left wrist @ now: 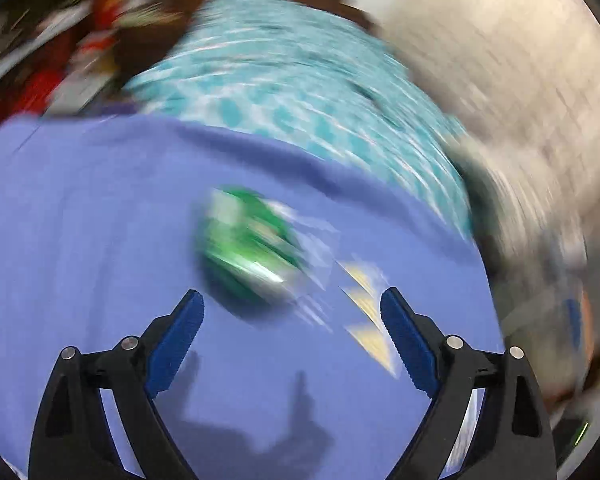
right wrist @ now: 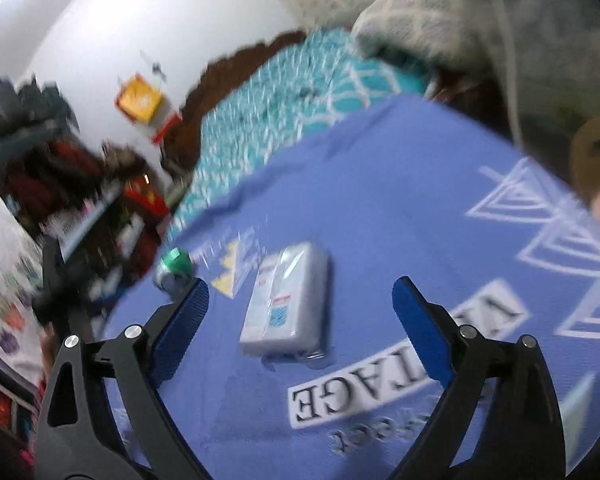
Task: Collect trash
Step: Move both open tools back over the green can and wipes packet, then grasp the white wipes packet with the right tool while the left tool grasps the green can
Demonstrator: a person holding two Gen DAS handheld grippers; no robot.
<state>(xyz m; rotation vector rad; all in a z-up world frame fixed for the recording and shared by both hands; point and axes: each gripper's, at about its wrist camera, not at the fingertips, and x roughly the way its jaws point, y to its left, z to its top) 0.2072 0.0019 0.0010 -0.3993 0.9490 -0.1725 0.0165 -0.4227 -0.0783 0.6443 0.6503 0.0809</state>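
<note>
Just ahead of the left gripper's (left wrist: 292, 304) spread jaws lies a green can (left wrist: 248, 248).

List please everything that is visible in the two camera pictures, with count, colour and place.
can: one, green, crushed, on the purple cloth, ahead of the left gripper
small carton: one, white-grey, lying flat on the cloth, ahead of the right gripper
purple cloth: one, printed with white triangles and letters, covering the foreground
teal patterned bedcover: one, teal and white, behind the cloth
cluttered shelf: one, dark, left background, blurred
left gripper: one, black with blue pads, open, empty
right gripper: one, black with blue pads, open, empty
</note>
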